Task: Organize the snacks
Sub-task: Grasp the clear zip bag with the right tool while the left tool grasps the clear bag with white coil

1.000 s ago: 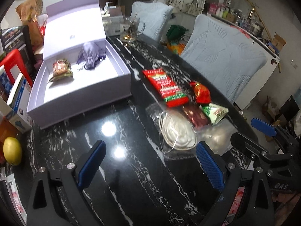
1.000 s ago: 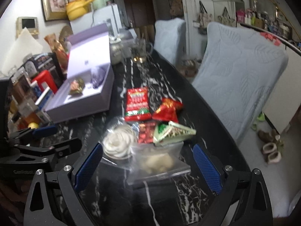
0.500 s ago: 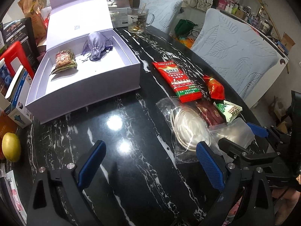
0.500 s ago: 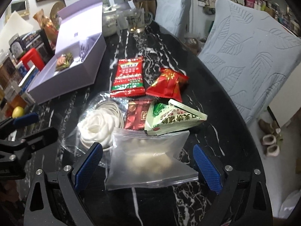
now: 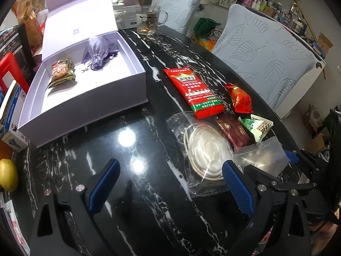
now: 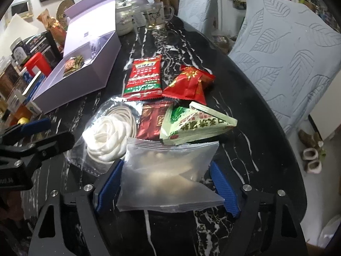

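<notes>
Several snacks lie on the black marble table (image 5: 132,149): a long red packet (image 6: 145,76), a crumpled red packet (image 6: 188,82), a dark red sachet (image 6: 152,121), a green-and-white packet (image 6: 191,125), a clear bag of white coils (image 6: 108,136) and a frosted zip bag (image 6: 168,170). My right gripper (image 6: 166,183) is open, its blue fingers either side of the zip bag. My left gripper (image 5: 170,183) is open over bare table beside the coil bag (image 5: 204,147). The open lilac box (image 5: 85,79) holds one wrapped snack (image 5: 61,72) and a purple pouch (image 5: 98,53).
A glass mug (image 5: 149,20) and a white jar (image 6: 123,21) stand behind the box. Boxes, a red item (image 5: 10,70) and a lemon (image 5: 7,177) crowd the left edge. Two quilted chairs (image 5: 264,64) flank the table's right side.
Both grippers have moved forward and lower toward the snacks. The right gripper's fingers now straddle the frosted zip bag, which earlier lay ahead of them.
</notes>
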Action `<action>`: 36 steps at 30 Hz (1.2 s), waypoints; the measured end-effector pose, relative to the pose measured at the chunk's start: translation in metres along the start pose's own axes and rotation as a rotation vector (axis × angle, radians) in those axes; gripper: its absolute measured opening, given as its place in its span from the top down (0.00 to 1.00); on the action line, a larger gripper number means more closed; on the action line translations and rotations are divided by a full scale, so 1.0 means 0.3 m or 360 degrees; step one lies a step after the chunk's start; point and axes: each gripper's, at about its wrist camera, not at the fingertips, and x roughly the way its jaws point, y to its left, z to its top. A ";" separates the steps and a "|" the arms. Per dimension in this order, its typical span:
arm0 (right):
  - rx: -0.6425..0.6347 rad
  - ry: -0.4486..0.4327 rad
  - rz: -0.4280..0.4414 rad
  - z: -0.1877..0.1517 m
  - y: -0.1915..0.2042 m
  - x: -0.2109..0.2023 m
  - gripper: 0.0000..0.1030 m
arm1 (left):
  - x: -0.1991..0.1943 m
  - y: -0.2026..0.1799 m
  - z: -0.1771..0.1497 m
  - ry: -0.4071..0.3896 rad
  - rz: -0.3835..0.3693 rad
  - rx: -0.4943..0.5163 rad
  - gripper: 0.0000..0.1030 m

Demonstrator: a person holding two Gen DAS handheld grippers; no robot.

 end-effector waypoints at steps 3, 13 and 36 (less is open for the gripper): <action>0.0004 -0.0004 0.0022 -0.003 -0.003 -0.005 0.30 | 0.007 -0.020 0.007 0.0007 -0.0012 0.0030 0.05; 0.0107 -0.0083 0.0105 -0.040 -0.067 -0.093 0.35 | 0.060 -0.089 0.022 0.0052 -0.0082 0.0075 0.05; 0.0238 -0.0126 0.0067 -0.071 -0.162 -0.130 0.35 | 0.175 -0.185 0.021 0.0153 -0.0003 0.0251 0.05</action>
